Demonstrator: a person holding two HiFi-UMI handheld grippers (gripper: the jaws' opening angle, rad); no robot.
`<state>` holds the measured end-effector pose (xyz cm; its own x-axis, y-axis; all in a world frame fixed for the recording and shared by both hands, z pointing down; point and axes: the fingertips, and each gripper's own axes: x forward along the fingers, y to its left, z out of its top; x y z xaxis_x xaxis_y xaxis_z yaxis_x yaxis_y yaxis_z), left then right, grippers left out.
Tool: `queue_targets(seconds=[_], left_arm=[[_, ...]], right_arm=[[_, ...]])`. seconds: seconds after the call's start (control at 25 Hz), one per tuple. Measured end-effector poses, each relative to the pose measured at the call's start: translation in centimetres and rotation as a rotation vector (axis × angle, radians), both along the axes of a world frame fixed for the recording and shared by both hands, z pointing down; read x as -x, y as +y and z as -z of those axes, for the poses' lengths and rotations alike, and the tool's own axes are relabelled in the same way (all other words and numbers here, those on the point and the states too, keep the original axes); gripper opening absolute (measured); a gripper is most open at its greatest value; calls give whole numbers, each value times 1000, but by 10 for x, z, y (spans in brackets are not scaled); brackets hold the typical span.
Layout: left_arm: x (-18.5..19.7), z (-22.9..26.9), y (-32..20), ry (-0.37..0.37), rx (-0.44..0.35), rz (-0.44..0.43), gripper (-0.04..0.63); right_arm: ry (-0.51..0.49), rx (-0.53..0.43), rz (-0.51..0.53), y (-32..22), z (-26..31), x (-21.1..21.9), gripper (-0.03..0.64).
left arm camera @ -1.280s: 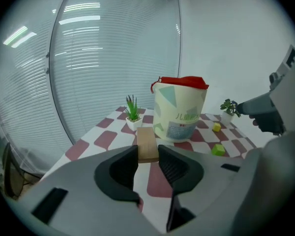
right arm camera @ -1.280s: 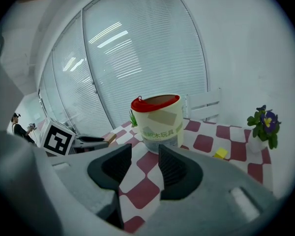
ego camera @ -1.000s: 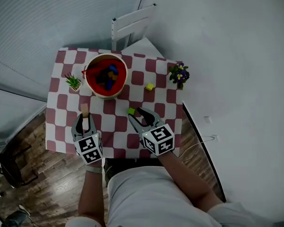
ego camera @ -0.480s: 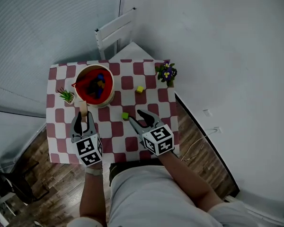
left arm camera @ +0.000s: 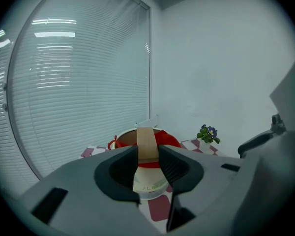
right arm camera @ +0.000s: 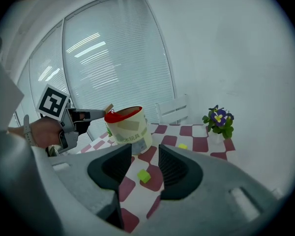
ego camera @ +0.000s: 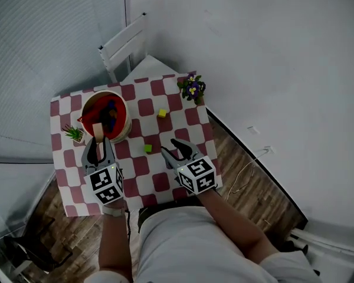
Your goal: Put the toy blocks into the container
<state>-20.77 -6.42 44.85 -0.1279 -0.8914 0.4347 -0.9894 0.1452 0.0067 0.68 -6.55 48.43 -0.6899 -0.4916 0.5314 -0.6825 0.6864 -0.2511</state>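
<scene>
Left gripper clamped on tan block by near rim of container; right gripper spread open, empty, right of container; green block, yellow block also right of container

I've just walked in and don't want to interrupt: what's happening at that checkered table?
A person with a gripper in each hand is putting toy blocks into the red-lined container. The left gripper is shut on a tan block, held up by the container's near side. The right gripper is open and empty, poised near a green block on the table. A yellow block lies farther back.
</scene>
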Motion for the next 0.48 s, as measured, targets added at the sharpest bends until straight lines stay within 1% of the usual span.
queue_targets(seconds=[0.32,0.48], left_arm=[[-6,-9,-17,0,24,-50,127],[-5,-14,-19,5,41,-58,129]], right_arm=[[6,8,-64,-4,-4,-13,176],[9,10,-81,-3,-5,-15,176]])
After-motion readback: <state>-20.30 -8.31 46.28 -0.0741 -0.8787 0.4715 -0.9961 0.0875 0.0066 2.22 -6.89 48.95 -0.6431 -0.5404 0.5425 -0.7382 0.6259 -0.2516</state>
